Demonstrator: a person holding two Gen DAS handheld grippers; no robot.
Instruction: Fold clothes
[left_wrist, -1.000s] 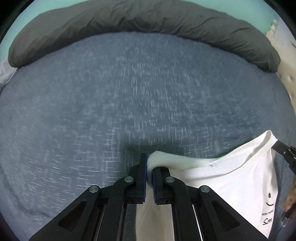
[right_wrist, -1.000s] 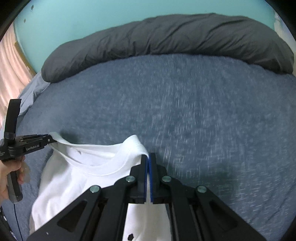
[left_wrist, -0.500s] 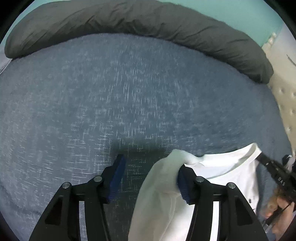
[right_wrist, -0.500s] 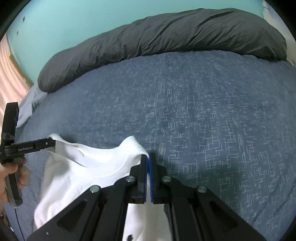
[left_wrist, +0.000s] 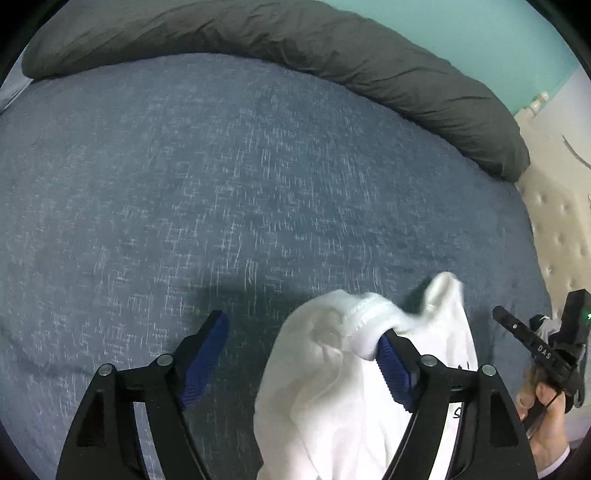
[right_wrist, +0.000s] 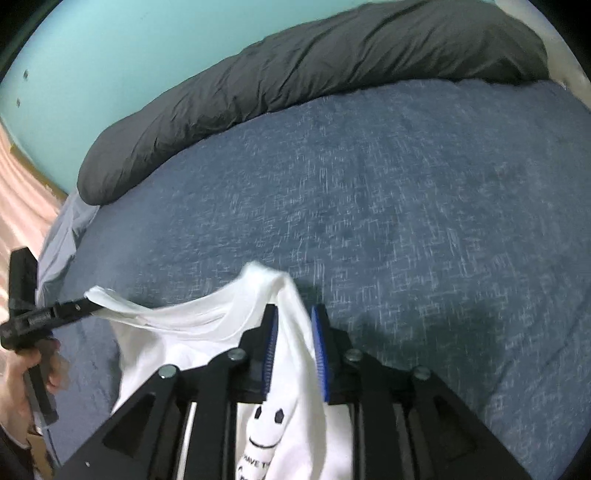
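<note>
A white T-shirt (left_wrist: 332, 387) with a black smiley print (right_wrist: 267, 417) lies bunched on the blue bedspread (left_wrist: 221, 184). My left gripper (left_wrist: 301, 354) stands wide and its jaws are still opening. The shirt's collar edge drapes over its right finger (left_wrist: 393, 365), and the left finger is bare. My right gripper (right_wrist: 295, 350) is opening too, with a fold of the shirt loose between its blue pads (right_wrist: 319, 354). At the left of the right wrist view, the left gripper (right_wrist: 79, 308) has the shirt's other shoulder at its tip. A hand holds the right gripper (left_wrist: 500, 315).
A long dark grey duvet roll (left_wrist: 332, 48) runs along the far side of the bed below a teal wall (right_wrist: 129, 55). A cream tufted headboard (left_wrist: 554, 221) stands at the right. Pink curtains (right_wrist: 22, 192) hang at the left.
Both grippers were shut on the shirt's shoulders. The left opened wide first, then the right began to part. Both lifted a little and the collar slumped.
</note>
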